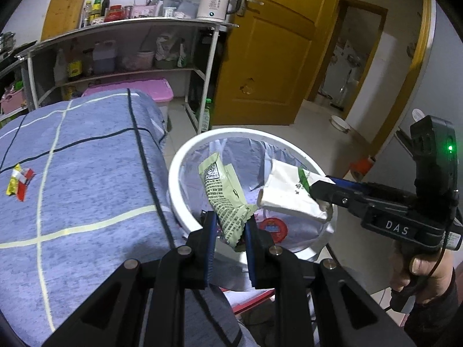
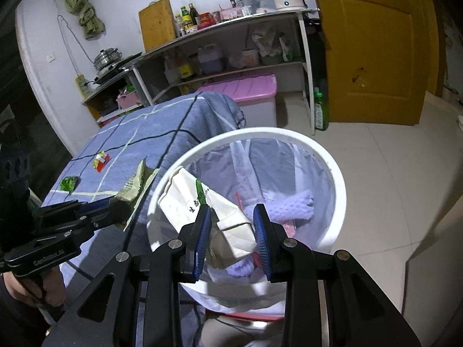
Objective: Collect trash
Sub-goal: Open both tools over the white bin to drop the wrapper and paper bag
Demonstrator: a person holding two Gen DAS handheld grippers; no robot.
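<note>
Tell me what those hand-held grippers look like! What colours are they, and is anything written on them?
Both are black. The left hand-held gripper and the right hand-held gripper have ribbed blue pads inside the fingers and silver pivot pins. Seen from the left wrist camera, the right one shows white letters "DAS", a green light and a thin black cable. A bare hand with a dark sleeve holds its grip.

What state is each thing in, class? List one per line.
Left gripper: shut on green wrapper, over the bin.
Right gripper: jaws around white carton; grip unclear.
Trash bin: open, lined, partly filled.
Red-yellow wrapper: lying on the bedsheet.
Small green wrapper: lying uncollected.
Yellow door: ajar.
</note>
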